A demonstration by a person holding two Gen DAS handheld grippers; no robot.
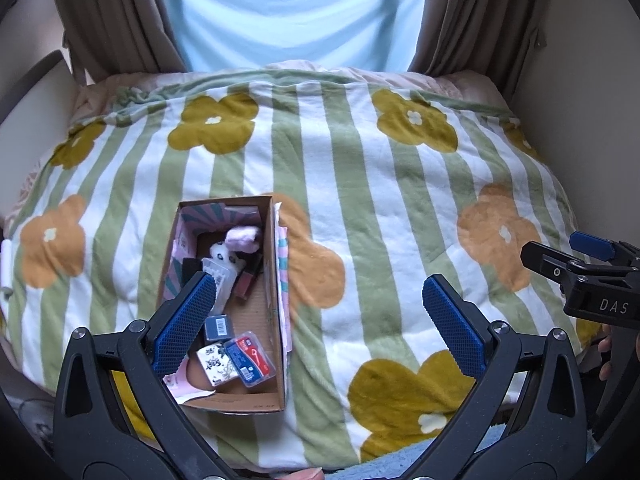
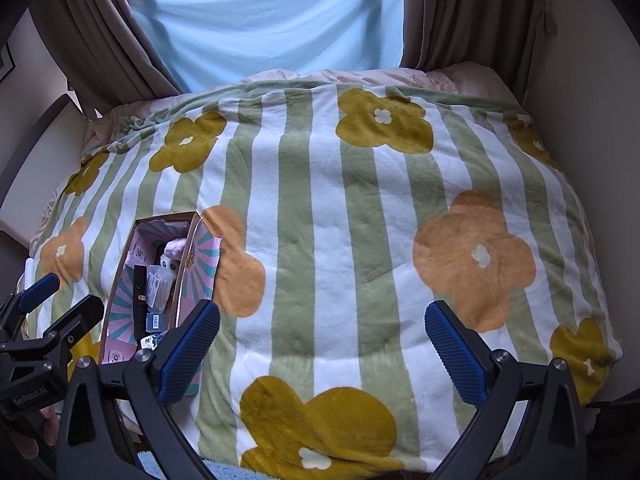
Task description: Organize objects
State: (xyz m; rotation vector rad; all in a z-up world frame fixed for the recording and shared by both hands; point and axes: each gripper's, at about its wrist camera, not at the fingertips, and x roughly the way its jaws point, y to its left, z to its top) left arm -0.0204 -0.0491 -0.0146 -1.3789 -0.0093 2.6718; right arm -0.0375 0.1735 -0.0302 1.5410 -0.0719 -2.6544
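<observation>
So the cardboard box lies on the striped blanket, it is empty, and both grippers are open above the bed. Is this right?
Not quite: the box is not empty. The left wrist view shows several small items inside, among them a clear case with red and blue labels and a pink soft item. The rest holds: it lies on the blanket, and the left gripper and right gripper are open.

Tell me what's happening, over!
Left gripper open, empty, above the blanket. Right gripper open, empty. Cardboard box already holds the small items; none loose on the blanket. Nothing in the way.
</observation>
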